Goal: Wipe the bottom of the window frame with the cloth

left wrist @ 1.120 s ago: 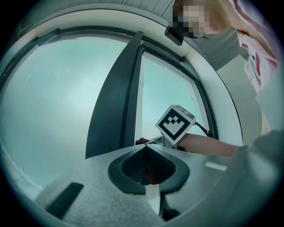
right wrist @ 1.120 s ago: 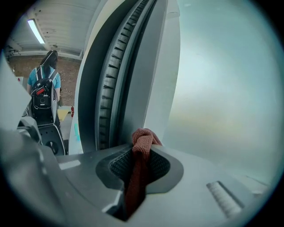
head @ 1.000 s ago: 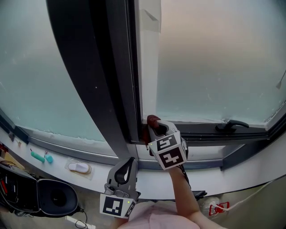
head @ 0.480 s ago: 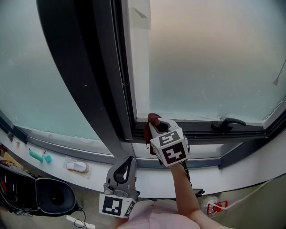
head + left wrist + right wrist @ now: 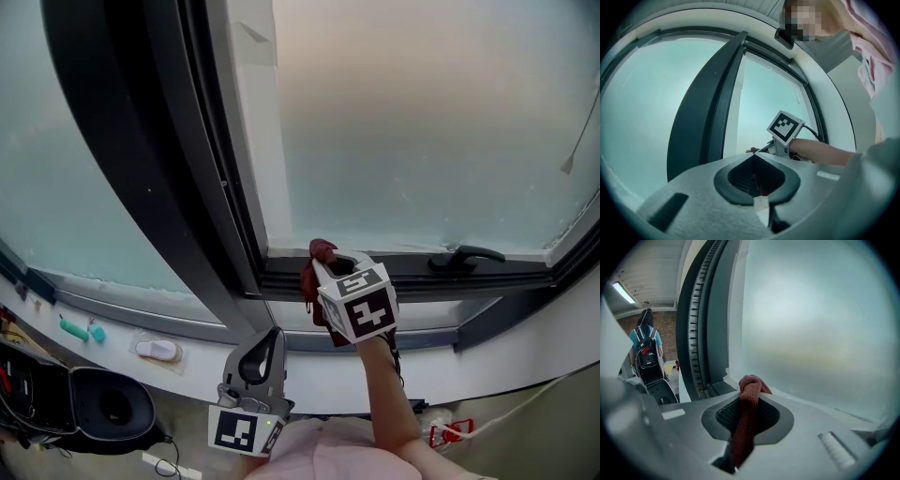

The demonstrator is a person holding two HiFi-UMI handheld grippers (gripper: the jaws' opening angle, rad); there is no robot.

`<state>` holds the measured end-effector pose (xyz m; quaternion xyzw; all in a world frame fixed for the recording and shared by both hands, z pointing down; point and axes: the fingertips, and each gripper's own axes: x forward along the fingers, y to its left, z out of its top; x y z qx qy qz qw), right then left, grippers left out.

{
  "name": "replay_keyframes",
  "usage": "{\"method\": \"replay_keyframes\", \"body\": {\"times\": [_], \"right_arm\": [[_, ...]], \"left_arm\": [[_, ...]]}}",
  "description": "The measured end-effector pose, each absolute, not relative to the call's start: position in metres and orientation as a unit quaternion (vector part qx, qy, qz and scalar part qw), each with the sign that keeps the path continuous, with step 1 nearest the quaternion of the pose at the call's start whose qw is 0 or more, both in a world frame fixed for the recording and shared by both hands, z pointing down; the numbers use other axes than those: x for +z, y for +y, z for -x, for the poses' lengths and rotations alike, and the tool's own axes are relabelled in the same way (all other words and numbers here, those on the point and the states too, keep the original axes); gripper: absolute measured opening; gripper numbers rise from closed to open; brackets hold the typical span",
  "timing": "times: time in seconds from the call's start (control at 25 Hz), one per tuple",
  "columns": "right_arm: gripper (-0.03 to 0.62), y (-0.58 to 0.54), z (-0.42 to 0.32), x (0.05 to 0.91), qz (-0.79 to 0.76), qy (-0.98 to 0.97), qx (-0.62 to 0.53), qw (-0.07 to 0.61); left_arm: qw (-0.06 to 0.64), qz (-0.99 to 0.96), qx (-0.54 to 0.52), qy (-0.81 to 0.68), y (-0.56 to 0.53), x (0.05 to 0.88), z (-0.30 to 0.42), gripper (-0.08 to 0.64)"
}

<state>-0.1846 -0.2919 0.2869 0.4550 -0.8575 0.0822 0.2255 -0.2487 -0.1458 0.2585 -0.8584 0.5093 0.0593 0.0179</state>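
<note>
Head view: right gripper clamped on red cloth. Cloth bunch touches bottom of window frame, at its left corner. Left gripper low, near, apart from frame. Handle sits further right on rail: probable snag, lift cloth over it.

Left gripper view: left gripper jaws pressed together, nothing between.

Right gripper view: right gripper pinches cloth mid-length, wad poking past tips. Best: press wad into rail, drag right in one even stroke, grip firm.
</note>
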Motion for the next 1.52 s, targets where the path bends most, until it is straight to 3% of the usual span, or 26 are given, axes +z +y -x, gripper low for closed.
{"method": "replay_keyframes", "body": {"times": [1.52], "right_arm": [[0.055,-0.286,0.126,0.288,-0.476,-0.849,0.102,0.207]], "left_arm": [[0.018,0.868,0.057,0.492,-0.145,0.26,0.205,0.0]]}}
